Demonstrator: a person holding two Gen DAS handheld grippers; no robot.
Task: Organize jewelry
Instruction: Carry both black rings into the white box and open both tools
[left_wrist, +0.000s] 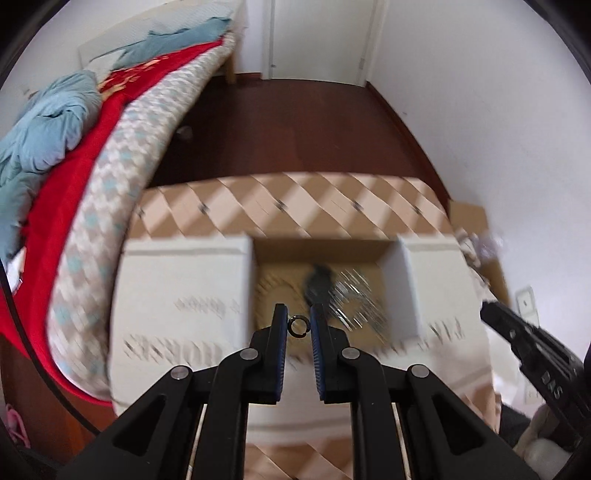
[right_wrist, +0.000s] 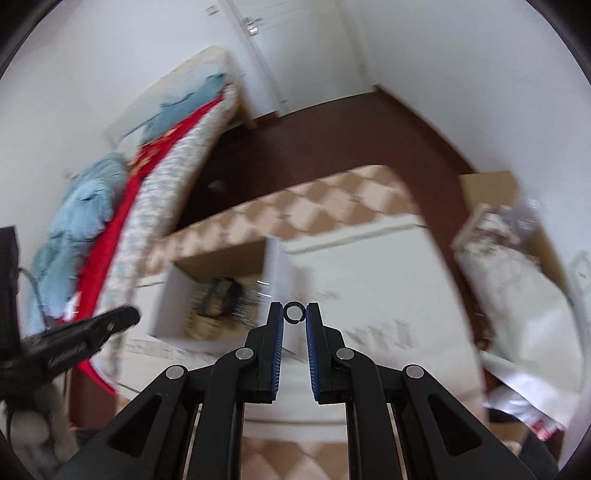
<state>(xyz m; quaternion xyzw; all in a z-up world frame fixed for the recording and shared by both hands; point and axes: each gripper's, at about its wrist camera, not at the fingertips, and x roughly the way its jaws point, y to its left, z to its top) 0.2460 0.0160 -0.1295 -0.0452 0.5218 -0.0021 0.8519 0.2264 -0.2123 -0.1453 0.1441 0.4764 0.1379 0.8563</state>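
An open cardboard box (left_wrist: 408, 284) with white flaps sits on a checkered table (left_wrist: 280, 206). Inside lie blurred silvery jewelry (left_wrist: 354, 295) and a dark item (left_wrist: 317, 280). My left gripper (left_wrist: 298, 326) hovers over the box's near edge, shut on a small dark ring (left_wrist: 297, 326) held between its fingertips. My right gripper (right_wrist: 294, 312) hovers to the right of the box opening (right_wrist: 221, 299), above the white flap, shut on another small dark ring (right_wrist: 294, 312). Each gripper shows at the edge of the other's view: the right one (left_wrist: 524, 343), the left one (right_wrist: 85, 336).
A bed (left_wrist: 110, 166) with red and blue bedding stands left of the table. Dark wooden floor (left_wrist: 295, 122) and a white door (right_wrist: 303, 44) lie beyond. Cardboard and plastic-wrapped items (right_wrist: 506, 243) sit at the right by the wall.
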